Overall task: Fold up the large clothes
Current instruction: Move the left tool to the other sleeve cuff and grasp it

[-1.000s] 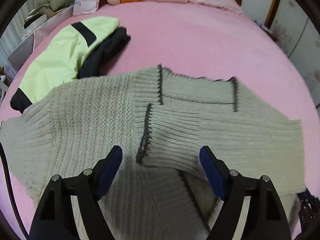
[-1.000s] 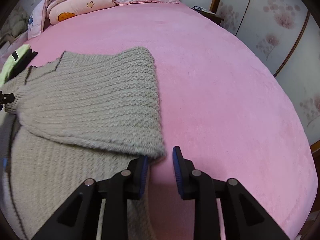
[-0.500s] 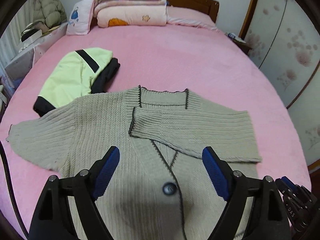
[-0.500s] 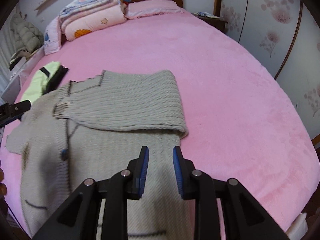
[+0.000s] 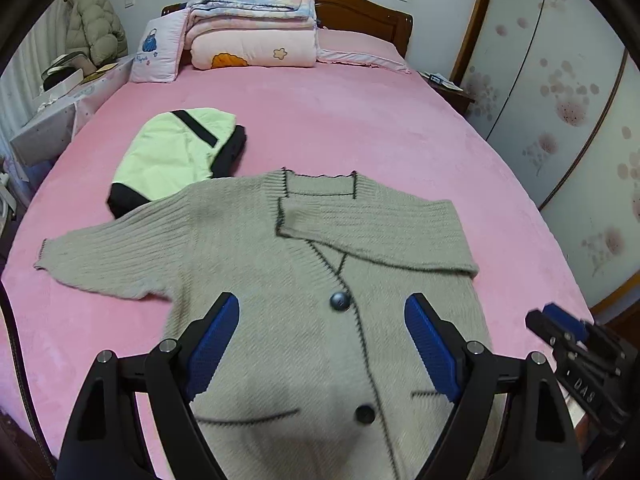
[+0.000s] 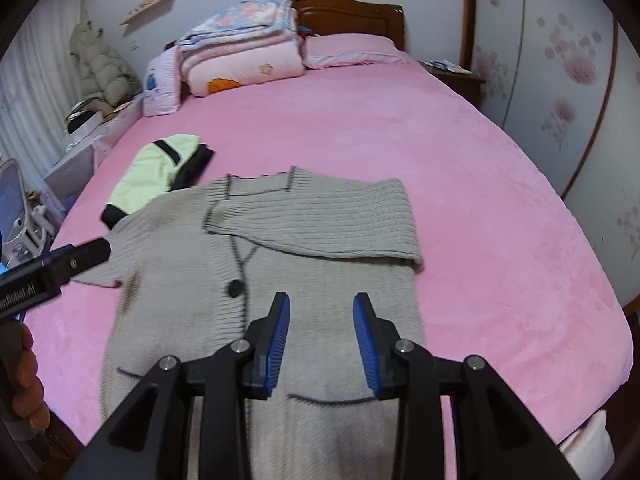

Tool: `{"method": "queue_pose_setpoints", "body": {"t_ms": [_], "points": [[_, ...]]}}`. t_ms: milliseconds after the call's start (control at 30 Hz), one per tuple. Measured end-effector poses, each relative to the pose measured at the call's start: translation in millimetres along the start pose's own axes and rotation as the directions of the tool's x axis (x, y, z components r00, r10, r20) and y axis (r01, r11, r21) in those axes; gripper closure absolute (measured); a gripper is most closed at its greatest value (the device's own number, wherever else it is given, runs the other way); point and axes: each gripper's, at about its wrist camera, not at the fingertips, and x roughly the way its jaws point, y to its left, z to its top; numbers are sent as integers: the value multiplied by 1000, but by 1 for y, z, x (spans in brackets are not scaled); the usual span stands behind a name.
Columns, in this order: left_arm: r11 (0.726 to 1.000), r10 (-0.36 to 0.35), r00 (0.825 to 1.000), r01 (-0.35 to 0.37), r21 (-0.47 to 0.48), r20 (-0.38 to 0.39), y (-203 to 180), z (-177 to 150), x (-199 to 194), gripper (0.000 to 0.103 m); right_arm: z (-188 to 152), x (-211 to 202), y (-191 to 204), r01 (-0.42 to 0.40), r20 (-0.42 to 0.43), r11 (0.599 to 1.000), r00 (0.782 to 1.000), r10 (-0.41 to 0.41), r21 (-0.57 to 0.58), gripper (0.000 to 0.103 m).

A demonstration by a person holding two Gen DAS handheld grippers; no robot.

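Cardigan: the grey knitted cardigan [image 5: 256,256] lies face up on the pink bed [image 5: 360,128], collar toward twelve o'clock, hem toward six, buttons down the front.
Right sleeve: already folded across the chest [image 6: 320,220], cuff ending near the neckline.
Left sleeve: spread out flat toward nine o'clock [image 5: 108,256], cuff on the bedcover — not yet folded.
Left gripper: [image 5: 322,340] spread wide, empty, hanging above the cardigan's lower front.
Right gripper: [image 6: 322,336] parted a little, holding nothing, above the hem side.
Step in hand: by my reading, between folds — one sleeve done, the other due.
Next move: the left gripper probably needs to reach to nine o'clock, pinch the cuff, and carry it across the chest.
Nearby: a folded yellow-green and black jacket [image 5: 172,156] at eleven o'clock, its near end under the cardigan's shoulder.
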Motion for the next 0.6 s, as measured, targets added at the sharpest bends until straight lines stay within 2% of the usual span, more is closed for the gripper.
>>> {"method": "queue_pose_setpoints", "body": {"t_ms": [167,333,467,600], "points": [[999,45,999,-45,18,12,41,-7,-39,19,7,-17,33,-80,10,997,997,80,-1,70],[994,108,993,-108,-1,56,101,-6,-70,19,18,-24,83,-106,40,994,993,108,-36,70],[985,165,983,-161,-59,74,168,-7,-80,17,24,-16,123,-122,62,990,990,126,-66,70],[970,211,975,-201,-139,65,246,-14,-67,17,30,9,172,-136,70,985,987,144,-111,70]]}}
